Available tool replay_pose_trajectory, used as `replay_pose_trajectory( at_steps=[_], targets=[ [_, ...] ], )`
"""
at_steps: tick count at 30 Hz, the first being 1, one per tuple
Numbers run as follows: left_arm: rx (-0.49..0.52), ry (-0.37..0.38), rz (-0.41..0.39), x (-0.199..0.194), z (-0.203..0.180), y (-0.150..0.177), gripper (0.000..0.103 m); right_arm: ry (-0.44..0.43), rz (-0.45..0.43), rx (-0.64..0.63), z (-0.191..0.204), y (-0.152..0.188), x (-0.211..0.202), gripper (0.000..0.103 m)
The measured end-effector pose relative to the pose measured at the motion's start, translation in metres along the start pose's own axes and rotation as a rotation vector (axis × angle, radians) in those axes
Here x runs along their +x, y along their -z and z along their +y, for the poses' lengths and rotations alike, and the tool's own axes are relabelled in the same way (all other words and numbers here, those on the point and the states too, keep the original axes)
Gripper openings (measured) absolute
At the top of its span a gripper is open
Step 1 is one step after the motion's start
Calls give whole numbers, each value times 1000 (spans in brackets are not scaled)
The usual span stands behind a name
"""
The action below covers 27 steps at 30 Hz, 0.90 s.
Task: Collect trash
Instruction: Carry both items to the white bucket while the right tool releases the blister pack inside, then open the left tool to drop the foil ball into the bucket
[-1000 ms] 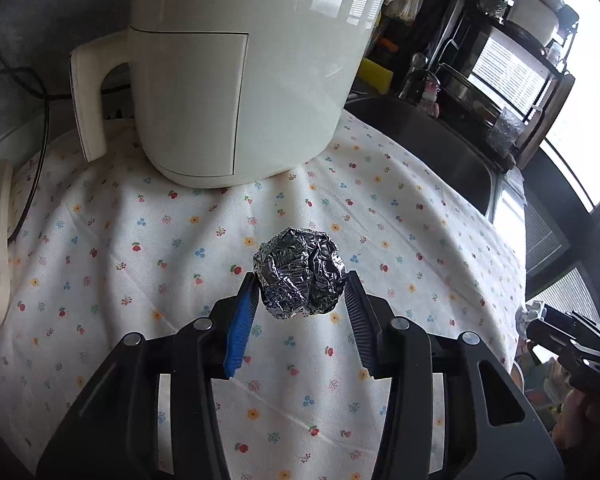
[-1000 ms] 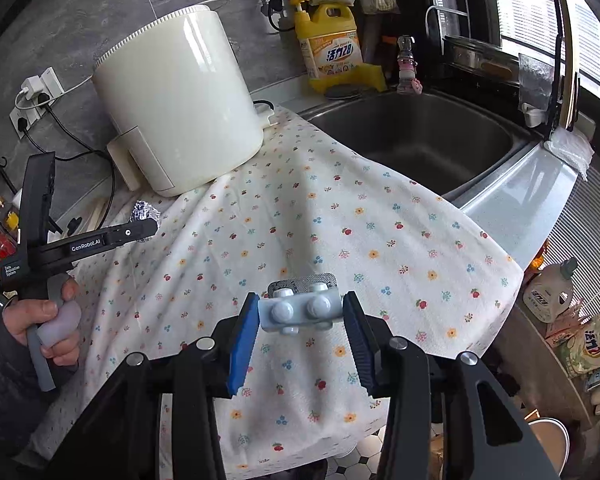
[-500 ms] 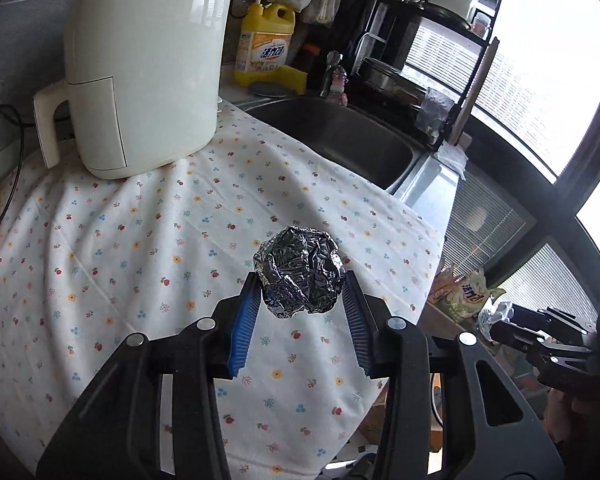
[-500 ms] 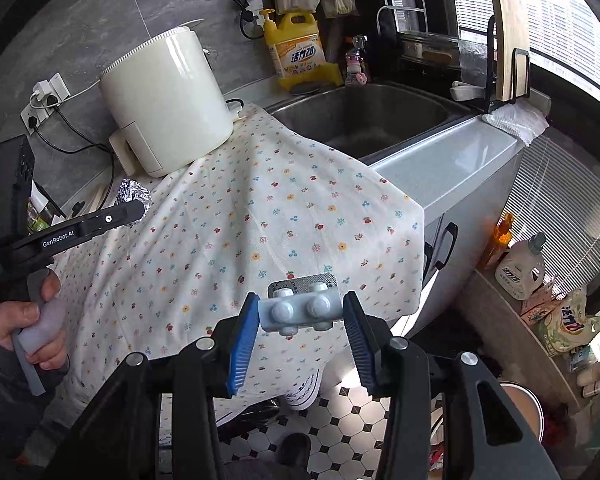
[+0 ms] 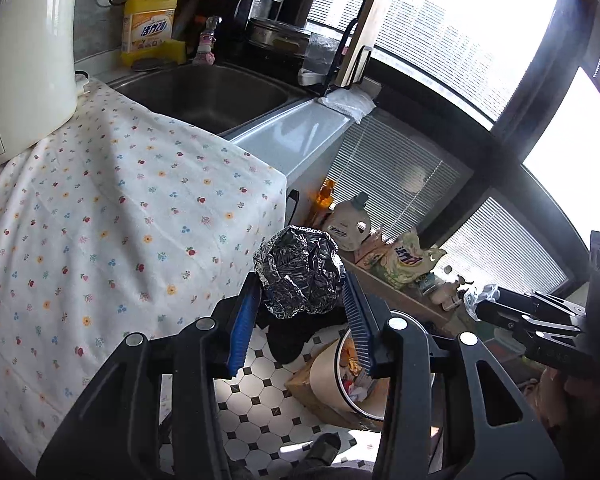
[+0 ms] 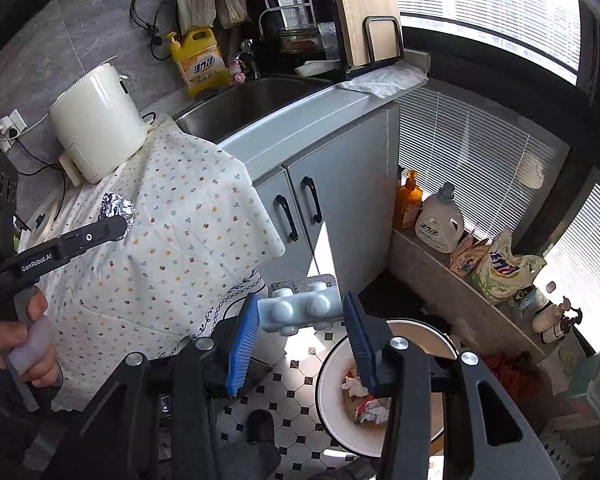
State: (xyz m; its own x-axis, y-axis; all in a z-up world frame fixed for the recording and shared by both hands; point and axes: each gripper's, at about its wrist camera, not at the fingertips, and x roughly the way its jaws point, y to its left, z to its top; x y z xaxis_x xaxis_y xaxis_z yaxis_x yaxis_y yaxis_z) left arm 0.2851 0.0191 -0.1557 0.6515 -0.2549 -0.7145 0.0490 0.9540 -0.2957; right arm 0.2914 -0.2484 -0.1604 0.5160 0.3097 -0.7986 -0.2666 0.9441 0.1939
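now the left gripper [image 5: 300,312] is clamped on a crumpled foil ball [image 5: 300,274], the silver wad wedged between its two blue pads and sticking out past the tips. just below and slightly right of those tips, down on the tiled floor [image 5: 256,392], stands a round white trash bin [image 5: 332,376] with scraps inside. to the left of this gripper spreads the flowered cloth [image 5: 100,220] over the counter, with a cream appliance [image 5: 24,64] at its far left end.

the right gripper [image 6: 300,322] grips a pale blister pack [image 6: 300,308] crosswise between its pads, the round bumps facing the camera. directly beneath and a little right of its tips sits the same trash bin [image 6: 332,392], crumpled paper [image 6: 364,400] lying in it. far to its left, a hand [image 6: 24,344] holds the other gripper's handle in front of the cloth.
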Motion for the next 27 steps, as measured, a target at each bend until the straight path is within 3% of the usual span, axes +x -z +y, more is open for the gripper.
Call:
replay_pose_trajectory(
  at_steps=[3,4,6,27],
  targets=[
    [7,26,24,13,-24,8,43,29,-3,19,-24,7,-6,46],
    [11,32,31,16,-31,11,43,40,-9,23,-31,9,-8,60],
    [15,43,44,25,-45,16,43,65,-39,30,-44,13,-14,79],
    [93,168,180,97,-171,59,45,162,-29,135,-164,73,-68,82]
  ],
)
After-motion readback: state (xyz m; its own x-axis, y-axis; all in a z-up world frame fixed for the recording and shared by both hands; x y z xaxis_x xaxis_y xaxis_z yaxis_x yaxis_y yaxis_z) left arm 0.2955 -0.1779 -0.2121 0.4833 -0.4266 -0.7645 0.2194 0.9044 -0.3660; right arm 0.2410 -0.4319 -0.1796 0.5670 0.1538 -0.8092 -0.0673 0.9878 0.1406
